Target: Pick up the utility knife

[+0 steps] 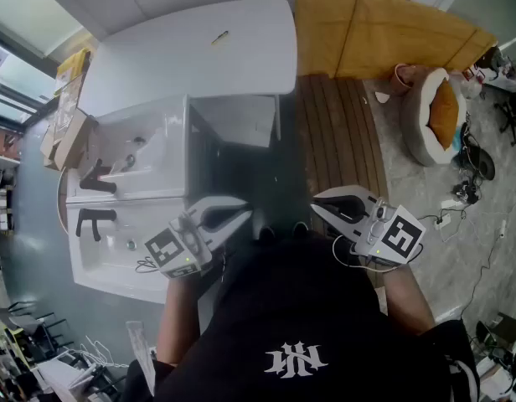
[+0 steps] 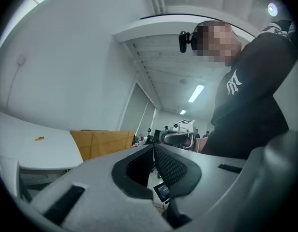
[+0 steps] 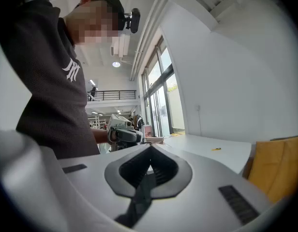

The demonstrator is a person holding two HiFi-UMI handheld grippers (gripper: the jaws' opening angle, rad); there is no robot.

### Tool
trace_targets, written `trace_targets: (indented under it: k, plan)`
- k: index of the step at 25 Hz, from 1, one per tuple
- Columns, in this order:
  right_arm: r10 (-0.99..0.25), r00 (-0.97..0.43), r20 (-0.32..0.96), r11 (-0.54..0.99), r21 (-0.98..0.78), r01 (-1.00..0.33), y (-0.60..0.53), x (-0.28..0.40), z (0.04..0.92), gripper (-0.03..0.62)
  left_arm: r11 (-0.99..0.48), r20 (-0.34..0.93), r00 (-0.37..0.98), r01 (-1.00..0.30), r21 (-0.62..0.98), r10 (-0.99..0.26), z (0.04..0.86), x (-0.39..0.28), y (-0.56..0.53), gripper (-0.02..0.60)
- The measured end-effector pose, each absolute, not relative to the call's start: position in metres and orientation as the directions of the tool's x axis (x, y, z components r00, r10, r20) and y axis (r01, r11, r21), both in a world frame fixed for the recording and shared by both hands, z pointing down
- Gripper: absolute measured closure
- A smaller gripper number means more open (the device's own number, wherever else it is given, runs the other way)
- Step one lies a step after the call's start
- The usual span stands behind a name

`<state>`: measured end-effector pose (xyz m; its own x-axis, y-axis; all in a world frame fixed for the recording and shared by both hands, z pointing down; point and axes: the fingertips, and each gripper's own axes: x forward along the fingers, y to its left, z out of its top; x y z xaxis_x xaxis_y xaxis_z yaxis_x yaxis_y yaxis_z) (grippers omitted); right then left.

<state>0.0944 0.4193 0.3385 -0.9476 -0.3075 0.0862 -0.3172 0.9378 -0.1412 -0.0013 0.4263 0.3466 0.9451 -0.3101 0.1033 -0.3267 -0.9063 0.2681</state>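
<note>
Jaws of left gripper (image 1: pixel 246 214) and right gripper (image 1: pixel 316 201) are pressing together empty, utility knife (image 1: pixel 219 37) lying slantwise upper-centre, nearer left.

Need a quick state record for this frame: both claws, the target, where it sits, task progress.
left claw: shut, nothing between the jaws
right claw: shut, nothing between the jaws
claw layout: tips point toward each other, held close in front of the person's torso
utility knife: presumably the small yellow item; too small to confirm detail
knife location: lying on the white table, near its far side
knife vs claws: well apart from both, untouched
task progress: pick-up not yet begun
</note>
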Motion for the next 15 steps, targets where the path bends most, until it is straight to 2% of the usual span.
trace_targets:
  k: [5,7,13,15]
  plan:
    - [-0.306,-0.947,0.096,0.943,-0.108,-0.316,0.421,0.118,0.34,0.591,-0.919,0.08,0.954,-0.298,0.257,-0.288,0.341,0.022,0.431,0.575]
    - [-0.303,-0.948,0.098,0.946,-0.088,-0.312,0.423,0.126,0.339,0.591,-0.915,0.108,0.948,-0.319,0.246,-0.301,0.341,0.027,0.433,0.575]
    - [-0.278,-0.96,-0.039,0.938,-0.224,-0.263,0.419,0.158,0.339,0.589,-0.854,0.117,0.901,-0.433,0.287,-0.418,0.343,0.043,0.423,0.575]
    - [-0.273,-0.96,-0.063,0.935,-0.253,-0.249,0.419,0.163,0.348,0.589,-0.849,0.124,0.903,-0.43,0.306,-0.412,0.353,0.054,0.432,0.575]
